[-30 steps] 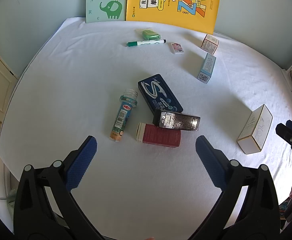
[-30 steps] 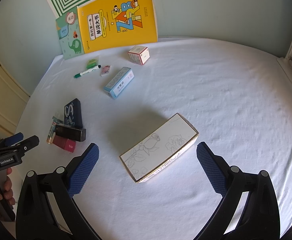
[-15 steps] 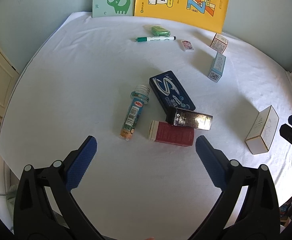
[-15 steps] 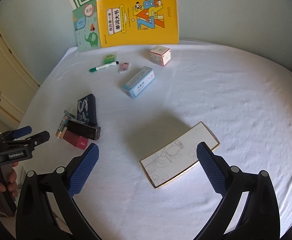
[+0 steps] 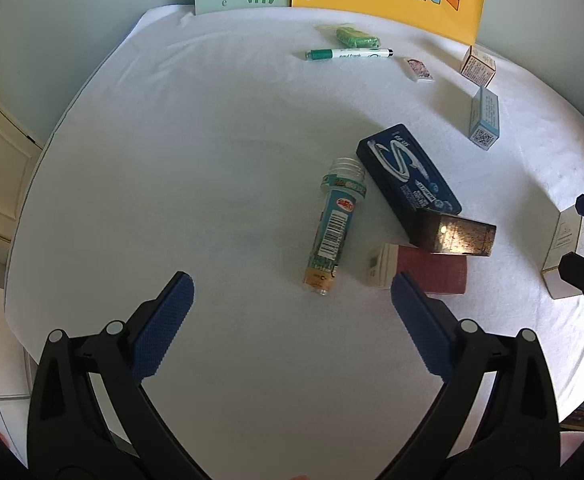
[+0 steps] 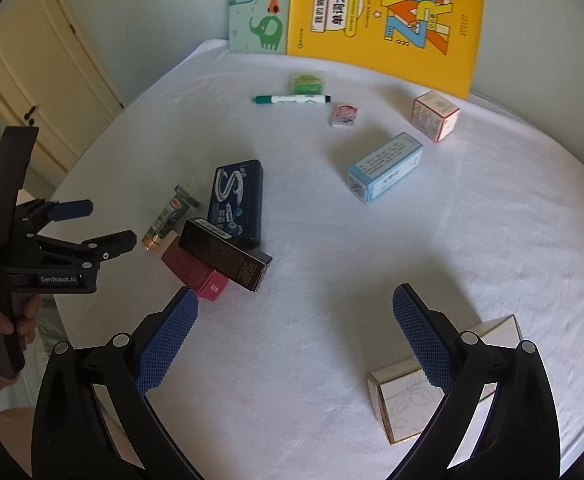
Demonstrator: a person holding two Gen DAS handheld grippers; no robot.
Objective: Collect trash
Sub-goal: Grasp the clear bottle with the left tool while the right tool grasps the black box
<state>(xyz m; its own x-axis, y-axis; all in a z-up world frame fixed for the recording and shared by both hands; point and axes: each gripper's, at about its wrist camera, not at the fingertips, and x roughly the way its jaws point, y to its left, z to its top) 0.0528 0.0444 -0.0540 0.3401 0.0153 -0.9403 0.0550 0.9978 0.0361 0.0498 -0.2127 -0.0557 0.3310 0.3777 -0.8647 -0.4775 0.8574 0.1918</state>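
**Both grippers spread and empty above the litter; nothing picked up yet**

At the far left of the right wrist view, the left gripper is held by a hand at the table's edge, its jaws parted and holding nothing. In its own view the left gripper is aimed at the cluster just ahead: a capless plastic tube lying on its side, a red box beside it, a dark glossy box resting partly on the red one, and a blue gum tin touching the dark box.

Farther right and towards the back, a light-blue carton and a small pink-and-white cube box are seen, well apart from the cluster. A green marker and two books lie near the wall.

At the right, the right gripper is also held wide apart and empty; a white floral box lies partly behind its right finger.

The step is judged to be the approach to a first pick. No bin is visible. The next move would call for one gripper to be lowered over a single item, probably the tube or the white box, and closed across its narrow side.
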